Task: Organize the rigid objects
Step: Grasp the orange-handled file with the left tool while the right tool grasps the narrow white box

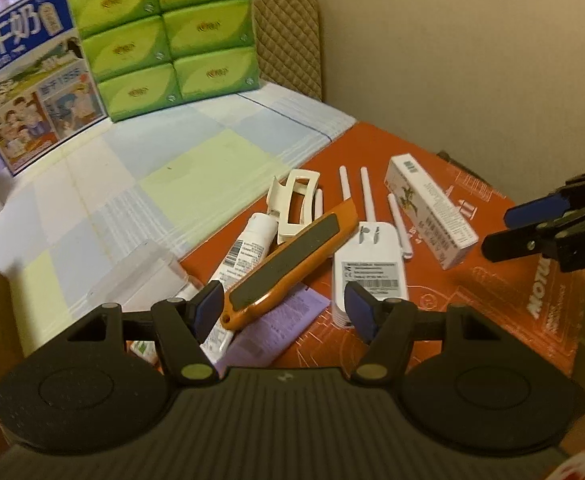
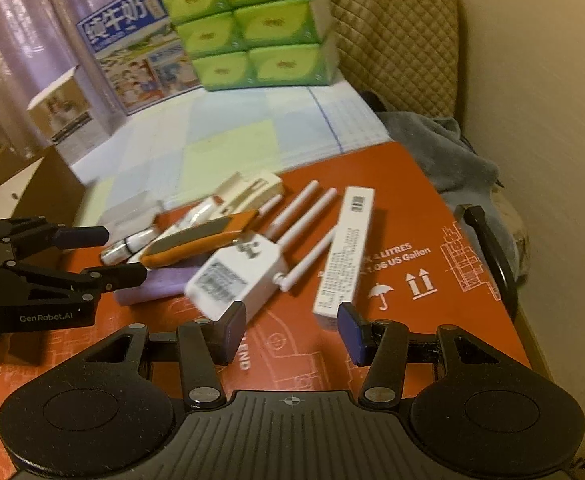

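On the red cardboard (image 1: 492, 300) lies a pile: an orange utility knife (image 1: 288, 256) (image 2: 200, 240), a white tube (image 1: 244, 256), a cream hair claw (image 1: 296, 204), a white plug-in router with antennas (image 1: 368, 268) (image 2: 240, 276), a long white box (image 1: 432, 216) (image 2: 344, 256) and a purple leaflet (image 1: 280, 328). My left gripper (image 1: 282, 314) is open, its jaws either side of the knife's near end, empty. My right gripper (image 2: 292, 332) is open and empty, just in front of the router and the box; it also shows in the left wrist view (image 1: 520, 224).
A clear plastic box (image 1: 140, 276) sits at the pile's left on the pastel checked cloth (image 1: 152, 176). Green tissue packs (image 1: 164, 36), a milk carton box (image 1: 24, 92) and a quilted cushion (image 1: 288, 28) stand at the back. A grey cloth (image 2: 444, 152) lies right.
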### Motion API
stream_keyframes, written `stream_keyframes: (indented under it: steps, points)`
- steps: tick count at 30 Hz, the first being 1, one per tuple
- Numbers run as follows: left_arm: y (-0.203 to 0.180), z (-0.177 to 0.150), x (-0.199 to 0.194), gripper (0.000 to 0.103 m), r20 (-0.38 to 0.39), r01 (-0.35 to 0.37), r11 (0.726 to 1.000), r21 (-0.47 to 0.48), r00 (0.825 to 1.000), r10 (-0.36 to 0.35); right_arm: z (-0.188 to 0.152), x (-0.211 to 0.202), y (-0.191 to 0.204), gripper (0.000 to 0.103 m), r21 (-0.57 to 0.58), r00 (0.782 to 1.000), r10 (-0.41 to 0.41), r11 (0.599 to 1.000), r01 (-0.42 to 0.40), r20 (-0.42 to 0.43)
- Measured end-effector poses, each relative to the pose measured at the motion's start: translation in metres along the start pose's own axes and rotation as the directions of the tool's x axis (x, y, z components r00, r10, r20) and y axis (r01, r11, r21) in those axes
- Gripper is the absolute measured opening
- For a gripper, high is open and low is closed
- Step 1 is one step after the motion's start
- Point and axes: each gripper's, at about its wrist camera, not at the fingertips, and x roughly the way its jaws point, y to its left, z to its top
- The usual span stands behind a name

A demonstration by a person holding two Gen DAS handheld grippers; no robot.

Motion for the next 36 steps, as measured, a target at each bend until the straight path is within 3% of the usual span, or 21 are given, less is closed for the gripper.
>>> stream_keyframes:
  steps: [7, 13, 19, 21, 26, 29, 36]
  points:
    - [0.006, 0.011, 0.038, 0.062, -0.047, 0.04, 0.992, 0.118, 0.998, -0.034, 0.004, 0.019, -0.013, 0.048, 0.041, 0.999, -0.037, 0.998, 0.038, -0.031]
    - [0.001, 0.018, 0.056, 0.062, -0.053, 0.076, 0.964, 0.255, 0.997, -0.064, 0.006, 0.028, -0.02, 0.048, 0.065, 0.998, -0.049, 0.997, 0.052, -0.047]
    - [-0.002, 0.02, 0.075, 0.053, -0.088, 0.121, 0.938, 0.323, 0.991, -0.098, 0.008, 0.037, -0.021, 0.048, 0.08, 0.997, -0.052, 0.995, 0.057, -0.062]
    - [-0.001, 0.019, 0.081, 0.045, -0.107, 0.127, 0.938, 0.322, 0.989, -0.098, 0.008, 0.041, -0.02, 0.048, 0.071, 0.996, -0.055, 0.996, 0.059, -0.065]
    - [-0.002, 0.019, 0.08, 0.038, -0.105, 0.127, 0.943, 0.307, 0.99, -0.099, 0.007, 0.05, -0.014, 0.047, 0.029, 0.994, -0.087, 0.996, 0.089, -0.06]
    - [-0.004, 0.018, 0.078, 0.036, -0.111, 0.11, 0.955, 0.275, 0.99, -0.082, 0.006, 0.055, -0.012, 0.027, -0.005, 0.993, -0.106, 0.994, 0.106, -0.059]
    - [-0.01, 0.009, 0.073, 0.027, -0.159, 0.089, 0.985, 0.147, 0.985, -0.065, 0.001, 0.055, -0.015, 0.026, -0.029, 0.991, -0.114, 0.993, 0.112, -0.067]
